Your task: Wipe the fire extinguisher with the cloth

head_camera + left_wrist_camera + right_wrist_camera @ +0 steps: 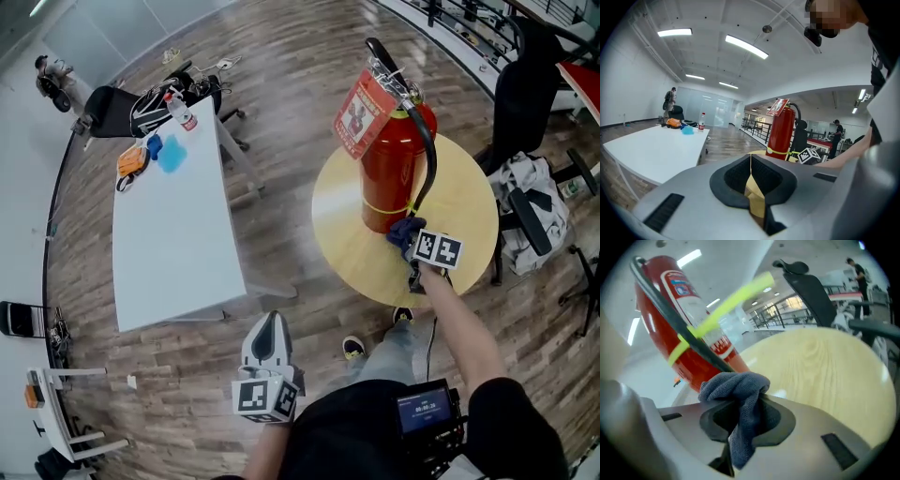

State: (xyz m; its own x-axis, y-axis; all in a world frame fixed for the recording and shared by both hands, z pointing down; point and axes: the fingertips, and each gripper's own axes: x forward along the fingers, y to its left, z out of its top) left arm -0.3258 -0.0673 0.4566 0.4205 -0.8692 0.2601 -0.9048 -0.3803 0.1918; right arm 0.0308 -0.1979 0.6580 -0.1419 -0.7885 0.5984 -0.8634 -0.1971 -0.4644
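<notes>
A red fire extinguisher [392,155] with a black hose and a yellow-green band stands upright on the round wooden table [342,234]. My right gripper [411,246] is shut on a dark blue cloth [405,231], which presses against the extinguisher's lower front. In the right gripper view the cloth [740,401] bunches out of the jaws right beside the red cylinder [689,341]. My left gripper [268,347] hangs low over the floor, away from the table, jaws closed together with nothing in them. The extinguisher [780,133] also shows in the left gripper view.
A long white table [173,230] stands at the left with a bottle [182,112], blue and orange items and a bag at its far end. Black office chairs [525,75] and a heap of cloth sit to the right of the round table.
</notes>
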